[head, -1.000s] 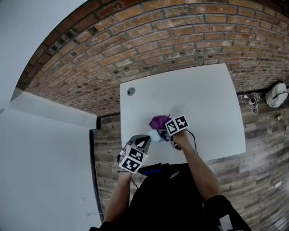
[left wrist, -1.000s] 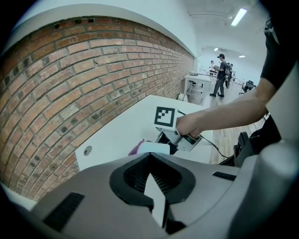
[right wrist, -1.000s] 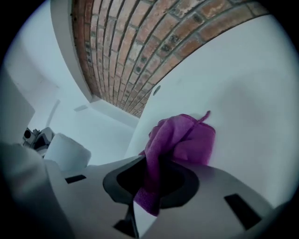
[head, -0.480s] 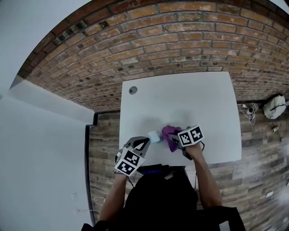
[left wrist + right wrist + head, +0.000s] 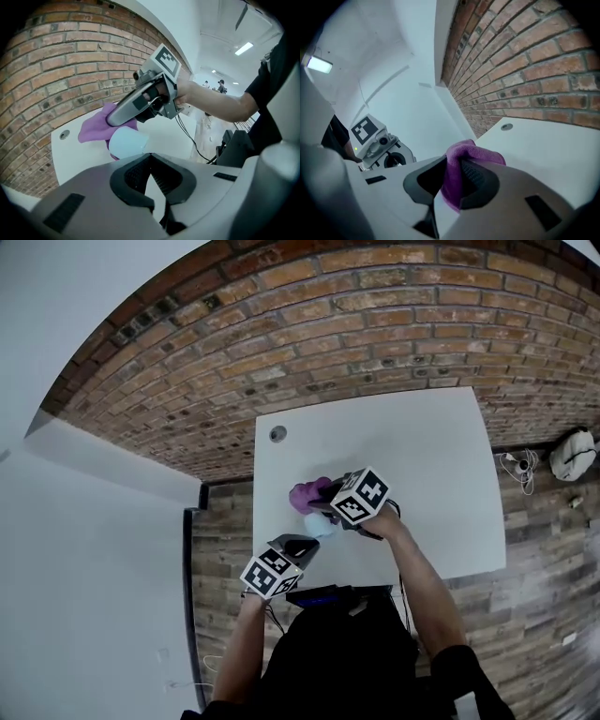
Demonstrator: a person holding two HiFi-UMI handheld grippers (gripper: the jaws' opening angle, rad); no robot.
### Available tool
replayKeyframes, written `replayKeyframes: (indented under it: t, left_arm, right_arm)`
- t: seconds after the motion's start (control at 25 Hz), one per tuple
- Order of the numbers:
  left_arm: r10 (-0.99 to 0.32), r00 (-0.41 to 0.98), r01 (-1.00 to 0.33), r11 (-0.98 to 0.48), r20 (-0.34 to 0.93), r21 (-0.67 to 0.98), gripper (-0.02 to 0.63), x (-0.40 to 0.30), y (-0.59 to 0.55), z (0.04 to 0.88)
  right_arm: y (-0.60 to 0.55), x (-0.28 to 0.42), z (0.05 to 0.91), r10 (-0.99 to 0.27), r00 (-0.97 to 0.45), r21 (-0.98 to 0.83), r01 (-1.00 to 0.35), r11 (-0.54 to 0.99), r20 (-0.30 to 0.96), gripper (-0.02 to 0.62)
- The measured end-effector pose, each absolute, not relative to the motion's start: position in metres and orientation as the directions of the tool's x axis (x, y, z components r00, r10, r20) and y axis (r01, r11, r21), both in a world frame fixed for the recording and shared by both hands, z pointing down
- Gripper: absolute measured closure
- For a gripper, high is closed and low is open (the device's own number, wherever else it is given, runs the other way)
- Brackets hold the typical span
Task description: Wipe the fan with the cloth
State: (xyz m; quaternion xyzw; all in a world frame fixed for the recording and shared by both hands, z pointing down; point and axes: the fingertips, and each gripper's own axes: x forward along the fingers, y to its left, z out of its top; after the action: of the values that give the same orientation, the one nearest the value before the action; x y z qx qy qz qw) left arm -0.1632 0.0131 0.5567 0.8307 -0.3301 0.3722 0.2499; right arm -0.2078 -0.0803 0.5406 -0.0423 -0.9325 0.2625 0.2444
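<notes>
Right gripper is clamped on the purple cloth, with a fold poking up out of the jaws. Left gripper is closed tight with nothing in it, tips aimed toward the fan.

The fan is a small pale-blue piece on the table, front-left area, between the two grippers. In the left gripper view the right gripper and the hanging cloth sit just behind and above the fan and block part of the tabletop. Can't tell if cloth and fan touch.

A black cable trails from the right gripper toward the near edge. The right forearm crosses that edge. A dark flat device lies at the near edge by the person's torso. A round grommet sits at the table's far-left corner, well apart from the fan.

The table is plain white. A brick wall stands behind it and a white wall to the left. On the plank floor, a white bag and a plug lie right of the table. A ceiling light is on.
</notes>
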Motion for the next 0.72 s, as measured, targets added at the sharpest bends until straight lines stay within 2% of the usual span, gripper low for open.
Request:
replayKeyframes:
  t: [0.28, 0.56, 0.72]
  left_arm:
    - [-0.382, 0.463, -0.758, -0.639, 0.8, 0.134, 0.601, -0.182, 0.001, 0.559]
    - [-0.4, 0.399, -0.766, -0.64, 0.825, 0.06, 0.601, -0.197, -0.018, 0.562]
    - [-0.43, 0.4, -0.788, -0.612, 0.81, 0.064, 0.601, -0.201, -0.022, 0.555]
  right_arm:
    - [-0.082, -0.175, 0.545, 0.135, -0.918, -0.64, -0.149, 0.753, 0.373, 0.531]
    - [-0.067, -0.146, 0.553, -0.001, -0.953, -0.761, -0.242, 0.601, 0.302, 0.531]
    - [-0.07, -0.125, 0.566, -0.098, -0.946, -0.798, -0.313, 0.515, 0.308, 0.531]
